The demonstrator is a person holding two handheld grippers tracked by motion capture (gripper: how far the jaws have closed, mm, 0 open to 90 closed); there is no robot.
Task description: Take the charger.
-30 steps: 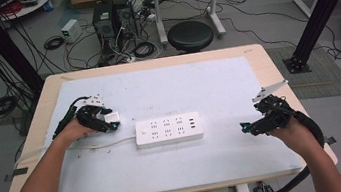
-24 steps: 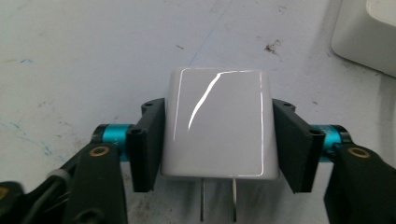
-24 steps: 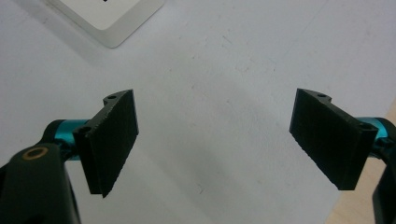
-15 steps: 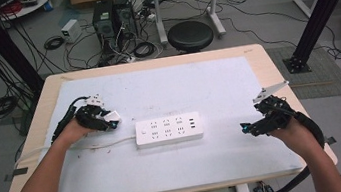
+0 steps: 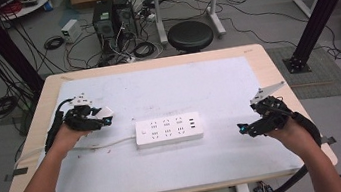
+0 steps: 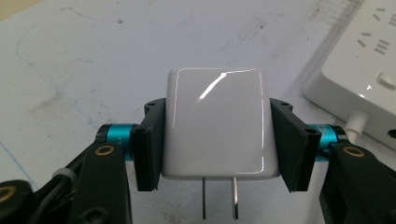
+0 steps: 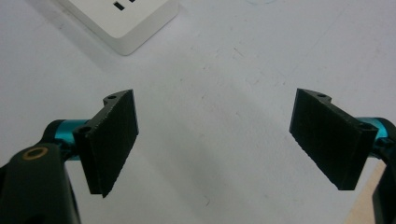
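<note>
A white power strip [image 5: 168, 129] lies in the middle of the white table mat, its cord [image 5: 105, 145] running left. My left gripper [image 5: 104, 118] is left of the strip and shut on a white plug adapter [image 6: 216, 127]; two metal prongs point back toward the camera. The strip's corner [image 6: 364, 88] shows at the right of the left gripper view. My right gripper [image 5: 241, 128] hovers right of the strip, open with nothing between its pads [image 7: 114, 140]. The strip's end [image 7: 122, 18] shows at the top left of the right gripper view.
The wooden table's edge [image 5: 277, 76] frames the mat [image 5: 182, 89]. Beyond the table stand a black stool [image 5: 190, 35], computer towers [image 5: 112, 16] and tangled cables on the floor. A black frame post [image 5: 318, 14] rises at the right.
My left gripper has drifted slightly right toward the strip with the adapter. The right gripper has barely moved.
</note>
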